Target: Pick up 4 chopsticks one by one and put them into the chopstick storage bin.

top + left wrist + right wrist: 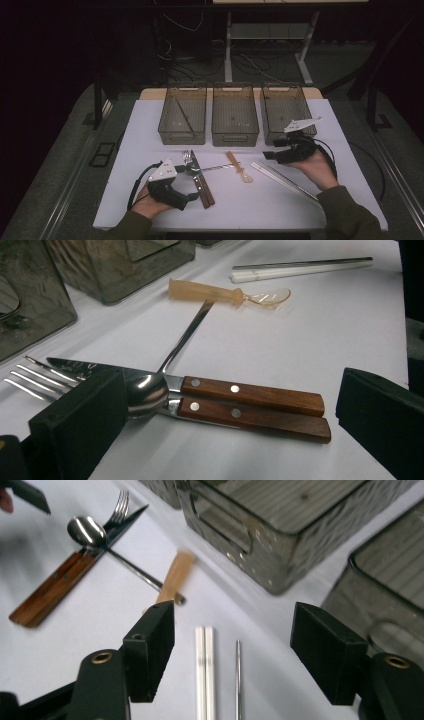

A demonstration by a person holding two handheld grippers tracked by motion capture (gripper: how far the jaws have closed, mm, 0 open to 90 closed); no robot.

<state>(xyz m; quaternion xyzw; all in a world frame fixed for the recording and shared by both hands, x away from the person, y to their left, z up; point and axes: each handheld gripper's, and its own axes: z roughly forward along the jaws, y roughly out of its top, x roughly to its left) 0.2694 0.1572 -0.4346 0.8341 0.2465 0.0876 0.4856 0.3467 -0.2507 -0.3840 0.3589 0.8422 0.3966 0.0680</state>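
Plainly set for sorting, both tools gape empty: the left tool [220, 415] straddles the knife [250, 392] and fork [252, 416], the right tool [232, 650] hangs over the chopsticks [205, 675], bins [234, 115] just beyond.

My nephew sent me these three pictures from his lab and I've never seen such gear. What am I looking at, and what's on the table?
A person holds a hand-held gripper in each hand: the left hand-held gripper and the right hand-held gripper, both open and holding nothing. One picture looks down from above; the other two come from cameras riding on each gripper, with its black jaws at the bottom. On the white table lie a fork and knife with wooden handles, a metal spoon, a clear plastic spoon, white chopsticks and a thin metal rod. Three clear bins stand behind.
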